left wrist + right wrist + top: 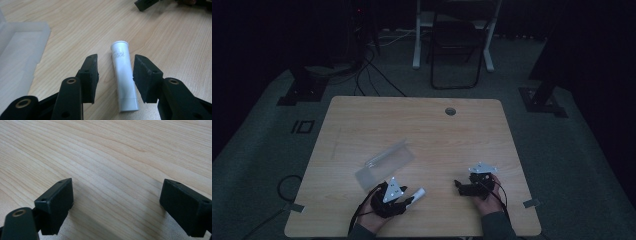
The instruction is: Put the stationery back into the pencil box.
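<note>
We see the left tongs [115,77] partly open over a white tube [123,75] that lies flat on the tabletop [162,42]. The tube sits between the 2 black jaws, nearer the right-hand one in the left gripper view, with a bare gap on each side, so neither pad presses on it and nothing is held. In the high view the same left tongs [408,196] sit at the near edge of the tabletop [422,120], with the white tube [417,193] poking out toward the right.

The right tongs [116,202] stand wide open just above bare wood, empty; in the high view the right tongs [460,186] rest well apart from the tube.

Small grey print runs near the tube's open-rimmed end, too blurred for us to read.

The tube is smooth, round and matte, with a flat band at its near end. The jaw pads are black and blocky. A frosted translucent plastic case [20,55] lies open just beside the left tongs. The tabletop is pale wood-grain.
</note>
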A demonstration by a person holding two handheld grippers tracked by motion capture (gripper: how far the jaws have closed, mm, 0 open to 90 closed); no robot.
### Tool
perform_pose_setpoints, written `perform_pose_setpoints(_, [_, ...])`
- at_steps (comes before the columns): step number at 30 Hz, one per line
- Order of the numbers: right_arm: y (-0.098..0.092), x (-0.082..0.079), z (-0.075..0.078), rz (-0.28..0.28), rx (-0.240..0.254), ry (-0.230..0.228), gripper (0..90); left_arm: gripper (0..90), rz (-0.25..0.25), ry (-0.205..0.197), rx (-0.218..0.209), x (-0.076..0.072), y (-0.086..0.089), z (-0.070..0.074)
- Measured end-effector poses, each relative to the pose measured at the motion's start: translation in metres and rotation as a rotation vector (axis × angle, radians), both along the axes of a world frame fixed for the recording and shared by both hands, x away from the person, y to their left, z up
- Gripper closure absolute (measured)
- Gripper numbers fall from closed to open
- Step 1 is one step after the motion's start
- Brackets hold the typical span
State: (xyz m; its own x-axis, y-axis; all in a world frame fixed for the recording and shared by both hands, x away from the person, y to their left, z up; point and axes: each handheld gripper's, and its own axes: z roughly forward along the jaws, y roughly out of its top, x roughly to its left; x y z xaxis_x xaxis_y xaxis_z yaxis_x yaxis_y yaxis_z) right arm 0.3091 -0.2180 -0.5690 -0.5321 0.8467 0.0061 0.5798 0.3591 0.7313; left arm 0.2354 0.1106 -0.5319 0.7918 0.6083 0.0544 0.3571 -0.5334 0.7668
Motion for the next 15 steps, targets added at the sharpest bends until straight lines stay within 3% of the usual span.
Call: perform_pose_setpoints(15, [0.0,0.0,0.0,0.001,-0.001,-0.001,11.5,54.2,-0.017,0.037,0.032,-0.001,-0.007,-0.013])
